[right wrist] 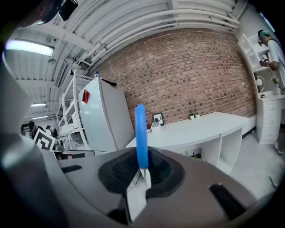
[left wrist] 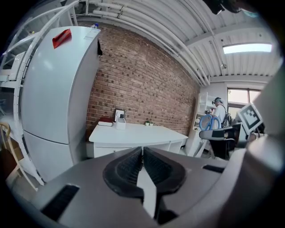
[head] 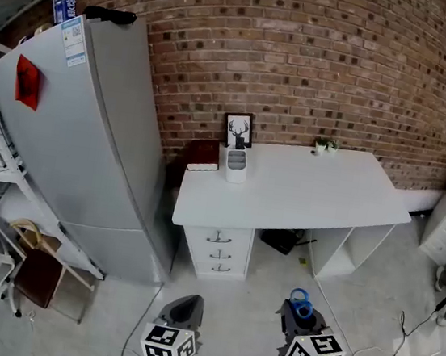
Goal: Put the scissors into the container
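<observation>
The right gripper [right wrist: 141,167] is clamped on the blue-handled scissors [right wrist: 141,133]; the left gripper [left wrist: 142,153] is closed on nothing. This looks like the carrying step — the white container [head: 236,164] stands well apart on the desk [head: 326,196], so next comes an approach, then lining the scissors up over its opening.

Workroom with brick wall [head: 303,62], desk [head: 310,194], fridge [head: 73,137].
</observation>
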